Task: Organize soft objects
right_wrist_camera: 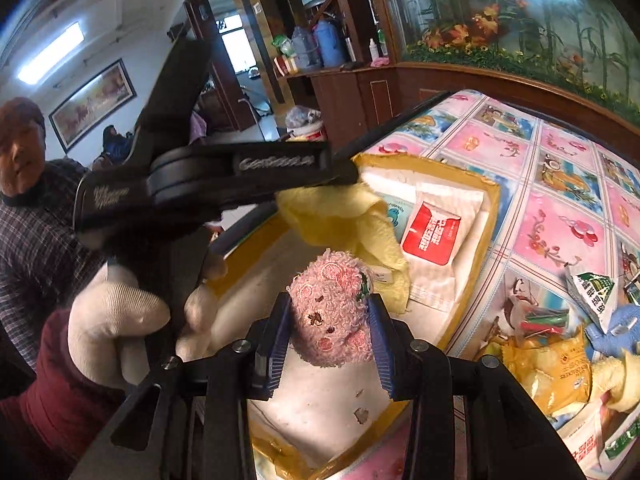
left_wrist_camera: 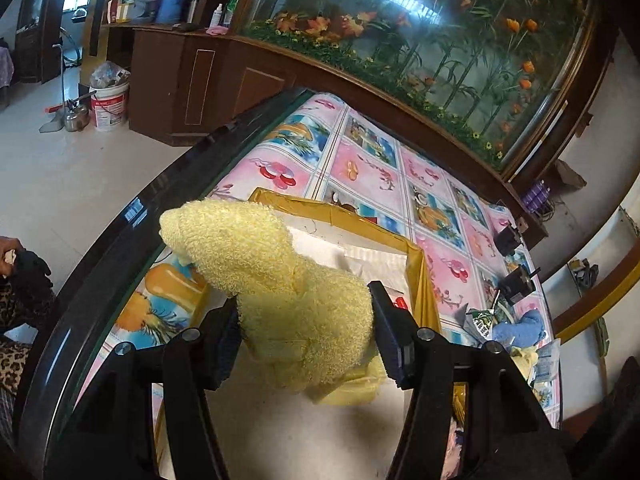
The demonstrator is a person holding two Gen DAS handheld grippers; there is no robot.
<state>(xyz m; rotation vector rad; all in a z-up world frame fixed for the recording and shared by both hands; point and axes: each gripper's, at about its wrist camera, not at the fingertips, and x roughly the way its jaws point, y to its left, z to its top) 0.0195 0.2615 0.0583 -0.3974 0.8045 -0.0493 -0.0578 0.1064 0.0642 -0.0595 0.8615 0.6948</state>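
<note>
Left wrist view
Left gripper [left_wrist_camera: 306, 328]: pinching a yellow towel [left_wrist_camera: 256, 264] between both pads.
Yellow towel: bunched, held above the box [left_wrist_camera: 416, 264]; its free end sticks up and to the far left.
Box: open, with yellow-taped rim and white inside, resting on the table [left_wrist_camera: 360, 160].
Table: covered with a pink and blue fruit-print cloth.
Blue towel [left_wrist_camera: 520, 326]: lies on the table at the right, beside a green-and-white packet [left_wrist_camera: 478, 320].
Right gripper: seen only as black parts at the right table edge; state cannot be told here.

Right wrist view
Right gripper [right_wrist_camera: 328, 320]: clamped on a pink towel [right_wrist_camera: 332, 312], one pad on each side.
Pink towel: rolled into a ball, held over the box [right_wrist_camera: 490, 196] floor.
Left gripper [right_wrist_camera: 340, 168]: to the far left, its tip on the yellow towel [right_wrist_camera: 344, 216], which hangs into the box.
Gloved hand [right_wrist_camera: 120, 320]: grips the left gripper's handle.
White pouch [right_wrist_camera: 436, 236]: red label, lying in the box at the far right.
Snack packets [right_wrist_camera: 552, 364]: piled on the table [right_wrist_camera: 560, 200] to the right, next to the blue towel [right_wrist_camera: 616, 328].
</note>
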